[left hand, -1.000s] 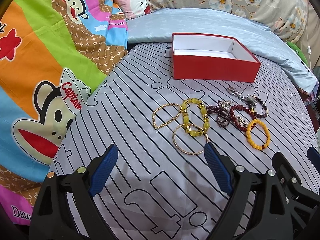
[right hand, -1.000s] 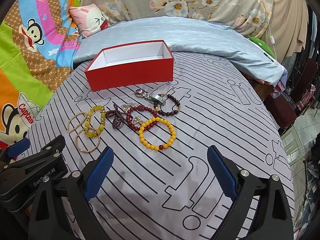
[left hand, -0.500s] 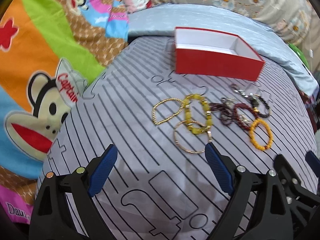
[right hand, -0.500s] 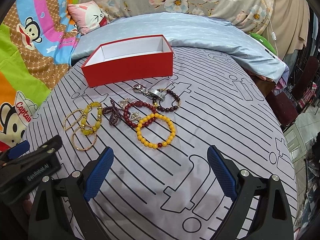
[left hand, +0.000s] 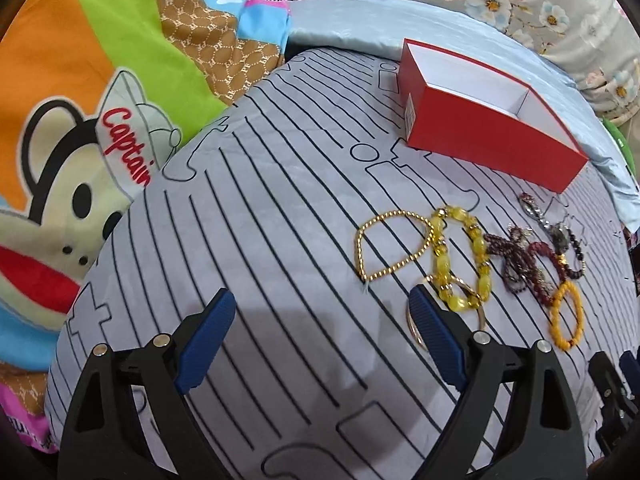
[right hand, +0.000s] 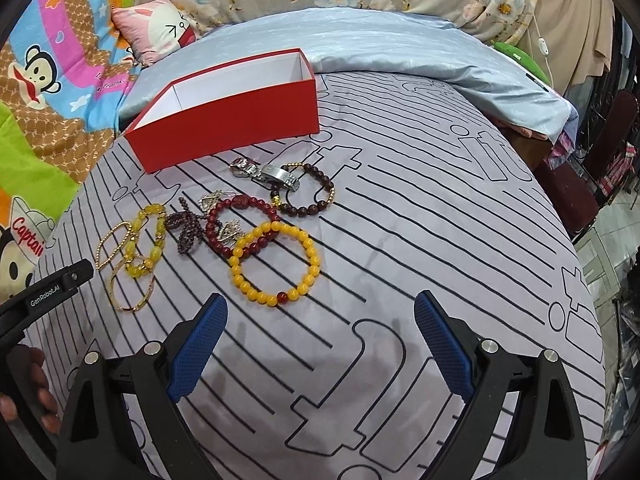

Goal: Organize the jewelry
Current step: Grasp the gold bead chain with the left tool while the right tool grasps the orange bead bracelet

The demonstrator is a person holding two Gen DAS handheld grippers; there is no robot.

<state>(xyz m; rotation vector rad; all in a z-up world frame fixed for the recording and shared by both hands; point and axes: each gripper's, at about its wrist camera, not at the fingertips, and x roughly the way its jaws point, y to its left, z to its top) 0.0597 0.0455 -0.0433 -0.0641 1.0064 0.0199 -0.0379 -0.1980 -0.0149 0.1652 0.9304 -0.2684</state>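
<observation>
An open red box (left hand: 486,136) (right hand: 228,120) with a white inside stands empty on the striped grey sheet. In front of it lie several bracelets: a gold chain (left hand: 394,246), a yellow stone bracelet (left hand: 460,258) (right hand: 146,246), a thin gold bangle (right hand: 132,288), a dark purple strand (right hand: 186,230), a dark red one (right hand: 244,222), an orange bead bracelet (right hand: 276,264) (left hand: 566,316), a brown bead bracelet (right hand: 308,196) and a silver watch band (right hand: 266,172). My left gripper (left hand: 320,328) is open and empty, just short of the gold chain. My right gripper (right hand: 320,332) is open and empty, just short of the orange bracelet.
A cartoon monkey blanket (left hand: 80,120) lies to the left. A pale blue quilt (right hand: 380,52) and a pink pillow (right hand: 160,32) lie behind the box. The bed's right edge drops toward a chair (right hand: 592,168). The left gripper's body (right hand: 40,300) shows at the right view's left edge.
My left gripper has moved forward and turned, so the bracelets now sit to its right and closer. My right gripper has moved forward toward the orange bracelet.
</observation>
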